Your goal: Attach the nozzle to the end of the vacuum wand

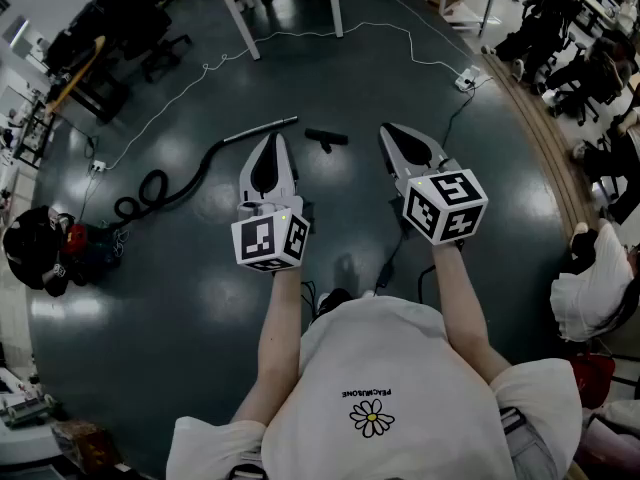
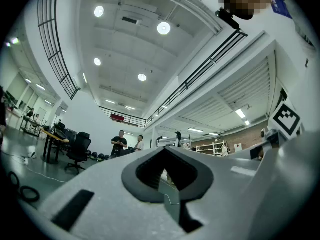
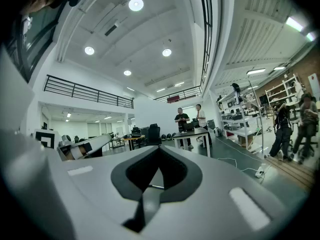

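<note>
We hold two grippers out level over a dark floor; the left gripper [image 1: 271, 140] has its jaws pressed together with nothing between them; the right gripper [image 1: 392, 131] is closed and empty too; the black nozzle [image 1: 328, 136] lies on the floor just beyond and between their tips; the vacuum wand [image 1: 260, 129] lies to its left, not touching it; a black hose [image 1: 170, 190] curls away leftward; a white table [image 1: 240, 23] stands farther off.

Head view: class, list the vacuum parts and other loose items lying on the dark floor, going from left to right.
On the floor: black canister vacuum body → black coiled hose → grey metal wand → short black nozzle → white power strip.
</note>
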`<act>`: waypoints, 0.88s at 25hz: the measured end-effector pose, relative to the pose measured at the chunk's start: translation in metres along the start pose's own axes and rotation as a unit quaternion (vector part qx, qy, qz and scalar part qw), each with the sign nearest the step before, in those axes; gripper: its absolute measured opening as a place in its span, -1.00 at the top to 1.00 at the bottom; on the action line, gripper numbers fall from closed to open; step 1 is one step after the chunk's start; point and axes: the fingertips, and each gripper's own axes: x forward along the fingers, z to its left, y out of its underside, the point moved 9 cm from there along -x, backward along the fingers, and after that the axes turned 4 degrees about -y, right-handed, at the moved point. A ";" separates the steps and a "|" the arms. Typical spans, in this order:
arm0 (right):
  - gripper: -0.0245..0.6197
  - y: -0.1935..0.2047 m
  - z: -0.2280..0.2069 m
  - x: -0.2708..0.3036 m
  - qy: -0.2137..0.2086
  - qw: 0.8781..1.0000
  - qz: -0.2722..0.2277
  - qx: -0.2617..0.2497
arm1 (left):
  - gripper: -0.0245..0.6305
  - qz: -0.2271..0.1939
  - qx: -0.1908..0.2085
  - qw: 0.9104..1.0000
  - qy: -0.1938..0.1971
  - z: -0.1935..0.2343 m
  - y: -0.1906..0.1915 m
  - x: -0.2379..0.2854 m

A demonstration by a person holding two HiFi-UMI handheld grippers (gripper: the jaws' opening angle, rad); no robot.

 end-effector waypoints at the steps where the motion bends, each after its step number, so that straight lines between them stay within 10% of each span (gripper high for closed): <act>1: 0.90 0.000 0.000 0.001 0.001 1.000 0.001 0.000 | 0.92 -0.001 0.000 1.000 0.001 0.001 -0.001 0.000; 22: 0.90 0.026 0.009 0.011 -0.019 0.999 0.027 0.026 | 0.92 0.003 -0.010 1.000 -0.027 0.029 0.000 -0.031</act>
